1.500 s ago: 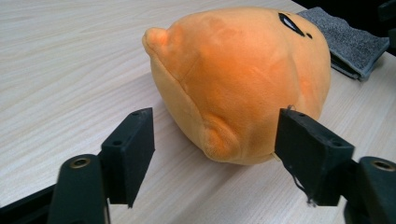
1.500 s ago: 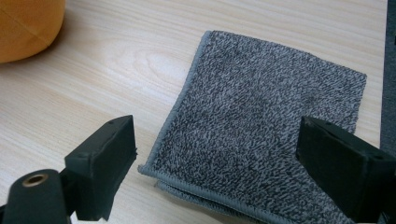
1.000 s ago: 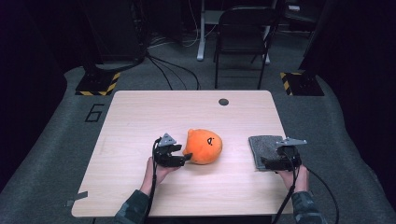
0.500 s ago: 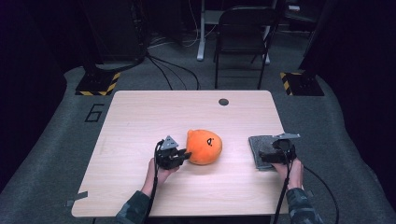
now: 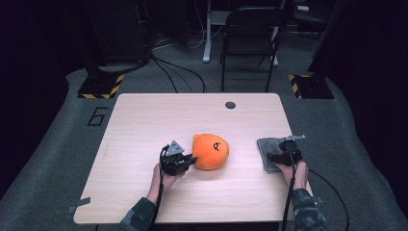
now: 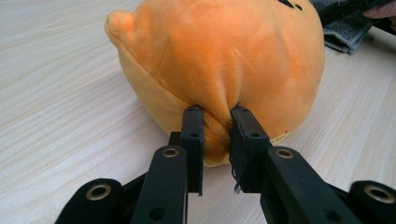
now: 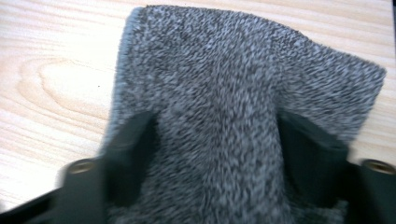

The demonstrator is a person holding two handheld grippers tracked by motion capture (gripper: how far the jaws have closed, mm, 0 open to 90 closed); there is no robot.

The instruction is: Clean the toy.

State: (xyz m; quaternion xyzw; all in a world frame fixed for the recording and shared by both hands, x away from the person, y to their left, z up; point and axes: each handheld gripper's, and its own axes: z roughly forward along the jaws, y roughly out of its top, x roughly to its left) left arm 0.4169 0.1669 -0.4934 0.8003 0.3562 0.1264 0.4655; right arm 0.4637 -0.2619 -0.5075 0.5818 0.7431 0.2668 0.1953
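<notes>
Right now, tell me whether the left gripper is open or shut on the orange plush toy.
Shut on it. The left gripper pinches a fold of the orange plush toy, whose fabric puckers between the fingers.

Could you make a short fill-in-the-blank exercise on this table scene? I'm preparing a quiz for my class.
1. The left claw is shut on a pinch of the ____ plush toy.
2. The right claw has just been closing over a folded grey ____.
3. Both things lie on a ____ table.

Missing words: orange; cloth; wooden
</notes>
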